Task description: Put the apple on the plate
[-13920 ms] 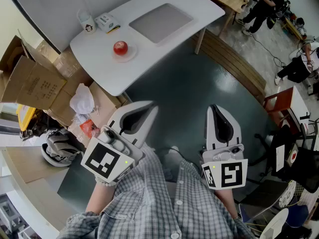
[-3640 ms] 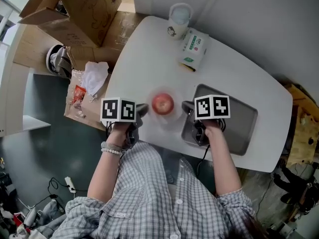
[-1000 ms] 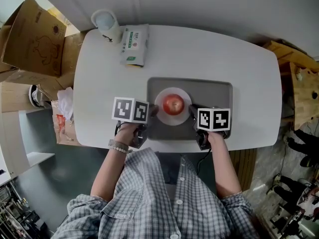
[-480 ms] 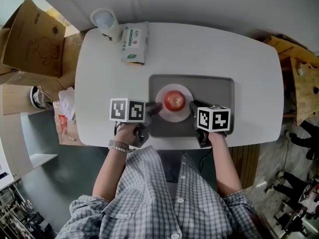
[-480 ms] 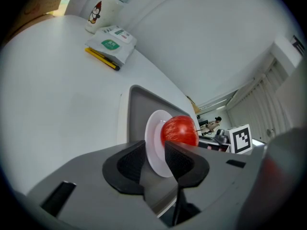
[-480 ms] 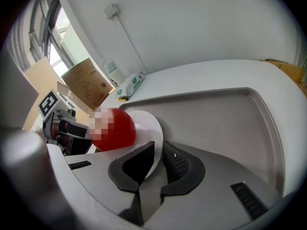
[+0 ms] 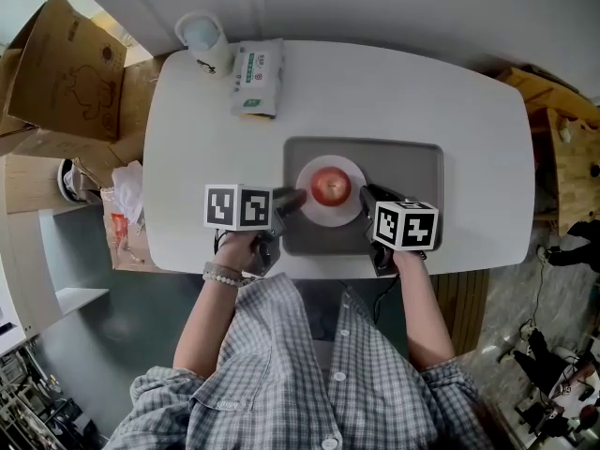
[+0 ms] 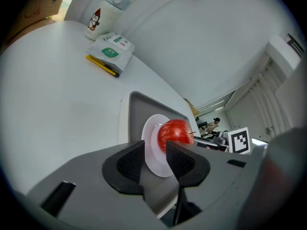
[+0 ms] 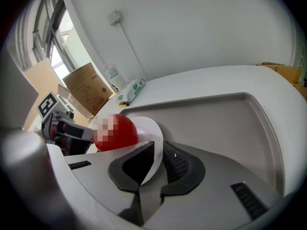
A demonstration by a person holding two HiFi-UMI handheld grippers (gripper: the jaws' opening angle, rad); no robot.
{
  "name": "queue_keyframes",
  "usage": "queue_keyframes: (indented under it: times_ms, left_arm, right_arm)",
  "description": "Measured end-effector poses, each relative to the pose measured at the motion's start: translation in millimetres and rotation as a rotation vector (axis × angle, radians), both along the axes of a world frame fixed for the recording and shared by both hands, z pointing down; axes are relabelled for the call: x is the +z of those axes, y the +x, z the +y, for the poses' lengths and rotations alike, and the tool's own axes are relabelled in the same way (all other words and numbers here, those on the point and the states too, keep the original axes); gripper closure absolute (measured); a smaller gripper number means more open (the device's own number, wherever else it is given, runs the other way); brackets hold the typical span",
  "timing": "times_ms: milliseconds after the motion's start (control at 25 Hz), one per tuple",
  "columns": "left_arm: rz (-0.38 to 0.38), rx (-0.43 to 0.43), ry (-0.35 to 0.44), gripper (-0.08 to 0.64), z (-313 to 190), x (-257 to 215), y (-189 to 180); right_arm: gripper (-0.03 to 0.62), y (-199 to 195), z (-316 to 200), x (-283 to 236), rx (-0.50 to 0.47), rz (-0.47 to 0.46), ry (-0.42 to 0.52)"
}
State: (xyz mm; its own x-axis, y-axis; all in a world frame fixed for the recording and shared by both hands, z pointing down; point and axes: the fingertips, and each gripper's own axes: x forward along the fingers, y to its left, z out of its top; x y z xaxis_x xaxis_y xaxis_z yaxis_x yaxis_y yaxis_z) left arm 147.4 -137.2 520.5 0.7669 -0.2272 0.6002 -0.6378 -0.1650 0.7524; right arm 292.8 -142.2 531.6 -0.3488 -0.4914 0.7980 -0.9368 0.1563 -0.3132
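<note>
Left gripper [image 7: 292, 198] spread, right gripper [image 7: 365, 196] pinching the plate [image 7: 327, 218] rim.
Left jaws have just been opening, rim loose between them; the apple [image 7: 330, 185] sits on the plate.

Checked shirt [image 7: 281, 373], beaded bracelet [image 7: 219, 275], grey hand-held grippers [image 7: 294, 198] [image 7: 365, 193] with black-and-white marker cubes [image 7: 238, 207] [image 7: 406, 225].

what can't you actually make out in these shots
- apple: a mosaic patch covers its left side in the right gripper view.
- plate: the left gripper covers part of its rim in the left gripper view.
- packet: its print is too small to read in the head view.
- tray: its near right part lies under the right gripper's marker cube in the head view.
</note>
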Motion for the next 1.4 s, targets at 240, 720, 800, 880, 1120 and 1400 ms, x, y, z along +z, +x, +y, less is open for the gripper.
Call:
queue_keyframes:
  times_ms: [240,720,800,880,1120,1400]
  left_arm:
    - [-0.011,-0.01,0.054,0.436,-4.0,-7.8,-10.2]
    - [0.084,-0.098,0.279,0.551,-28.1,-71.0,-38.9]
    - [0.062,-0.078,0.335,0.551,-29.9,-84.3,-42.9]
    - [0.041,-0.067,0.387,0.551,-30.7,-97.5,-47.1]
    - [0.049,-0.077,0.522,0.551,-30.1,-143.6,-58.5]
    - [-0.002,-0.081,0.698,0.551,-25.8,-198.9,-68.2]
  right_arm:
    - [0.554,0.7,-4.9,-12.5,0.053,0.001,0.081]
    - [0.555,-15.6,-15.5,-81.1,-0.022,0.079,0.344]
    - [0.555,-18.6,-17.8,-97.9,-0.054,0.111,0.4]
    - [0.555,-22.8,-18.7,-114.9,-0.078,0.121,0.446]
    - [0.555,-38.6,-18.0,-162.2,-0.107,0.101,0.553]
    - [0.555,-50.4,-22.7,-229.2,-0.164,0.171,0.72]
